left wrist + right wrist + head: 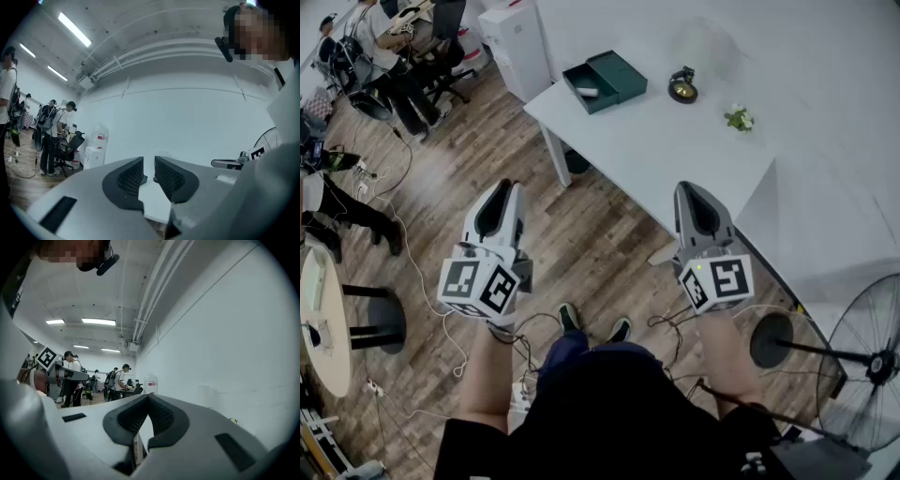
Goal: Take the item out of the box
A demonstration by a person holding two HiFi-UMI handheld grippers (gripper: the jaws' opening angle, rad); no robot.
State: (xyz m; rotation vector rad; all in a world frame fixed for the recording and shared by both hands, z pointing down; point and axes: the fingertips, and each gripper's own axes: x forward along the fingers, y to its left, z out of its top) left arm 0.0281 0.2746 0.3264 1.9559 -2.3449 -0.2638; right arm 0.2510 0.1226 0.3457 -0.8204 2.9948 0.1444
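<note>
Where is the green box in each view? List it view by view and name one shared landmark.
Head view: green box, lid open, upper centre, on the white table's far corner.
Left gripper view: probably the dark sliver low centre, between the jaws; too small to be sure.
Right gripper view: not visible.
Shared landmark: the white water dispenser, in all three.

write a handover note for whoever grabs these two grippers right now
Left gripper: shut, empty, held level over the floor, short of the table.
Right gripper: shut, empty, level, by the table's near edge.
Green box: lies open at the table's far corner, with a small white item in it.
Done: nothing beyond the box being open.
Left: step up to the table, open a gripper, grip the item and lift it out.
</note>
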